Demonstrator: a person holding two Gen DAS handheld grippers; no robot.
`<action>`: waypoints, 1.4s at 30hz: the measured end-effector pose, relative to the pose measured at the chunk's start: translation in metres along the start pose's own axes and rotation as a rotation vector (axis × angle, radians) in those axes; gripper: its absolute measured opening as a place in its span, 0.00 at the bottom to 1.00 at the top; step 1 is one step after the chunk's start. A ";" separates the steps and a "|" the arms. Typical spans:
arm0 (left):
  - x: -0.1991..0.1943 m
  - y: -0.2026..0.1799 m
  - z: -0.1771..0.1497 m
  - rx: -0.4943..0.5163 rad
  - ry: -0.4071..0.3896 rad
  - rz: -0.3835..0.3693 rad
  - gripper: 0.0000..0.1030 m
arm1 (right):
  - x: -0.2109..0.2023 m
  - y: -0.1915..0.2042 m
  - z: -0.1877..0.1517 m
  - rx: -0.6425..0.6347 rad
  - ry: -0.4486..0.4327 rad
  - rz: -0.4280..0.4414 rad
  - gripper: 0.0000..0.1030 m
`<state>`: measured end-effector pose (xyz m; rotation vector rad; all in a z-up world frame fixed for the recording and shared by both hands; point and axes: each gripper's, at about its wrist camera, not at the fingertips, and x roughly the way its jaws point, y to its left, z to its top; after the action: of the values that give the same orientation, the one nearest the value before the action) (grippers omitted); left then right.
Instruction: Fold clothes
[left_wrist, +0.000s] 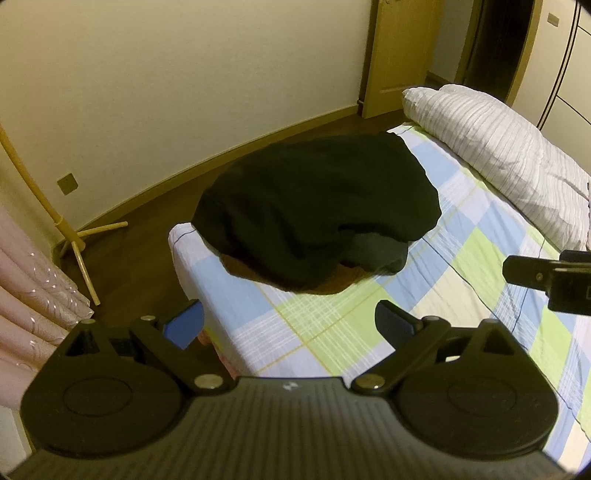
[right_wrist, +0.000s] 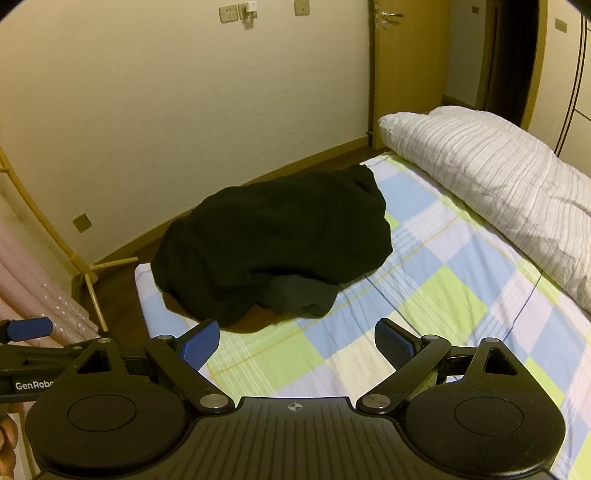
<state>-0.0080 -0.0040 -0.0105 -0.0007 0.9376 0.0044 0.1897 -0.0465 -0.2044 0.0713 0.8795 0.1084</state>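
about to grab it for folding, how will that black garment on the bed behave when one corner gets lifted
The black garment lies in a slumped, creased heap on the checked sheet, so it is probably floppy and would drape and stretch out rather than hold its shape. Its bulk suggests thick fabric, perhaps fairly heavy. A brown piece showing underneath might drag along with it.

Dim warm indoor light, yellow-green cast over both views. Source itself outside both views. Strong fisheye bend: skirting board (left_wrist: 207, 166) curves, door (right_wrist: 406, 74) leans, black vignette at corners. Black garment (left_wrist: 317, 210) crushed to near featureless mass, folds barely readable; thin shadow beneath its near edge. Striped duvet (right_wrist: 498, 184) brightest area, not blown out. Checked bedsheet (left_wrist: 369, 314) fairly sharp. Near gripper bodies slightly soft; faint sheen on pivot bolts. Mild noise, compression smear on wall (right_wrist: 147, 110).
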 end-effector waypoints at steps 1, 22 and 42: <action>0.000 0.000 0.000 -0.002 0.003 0.001 0.95 | 0.000 0.000 0.000 -0.002 0.000 0.002 0.91; 0.006 -0.022 0.006 0.031 0.018 0.057 0.95 | 0.007 -0.030 0.004 0.037 0.004 0.037 0.91; 0.083 -0.006 0.039 0.294 -0.013 0.003 0.95 | 0.057 -0.065 0.024 0.006 0.002 0.005 0.91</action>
<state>0.0729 -0.0098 -0.0541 0.2725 0.9185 -0.1301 0.2484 -0.1040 -0.2394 0.0788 0.8815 0.1109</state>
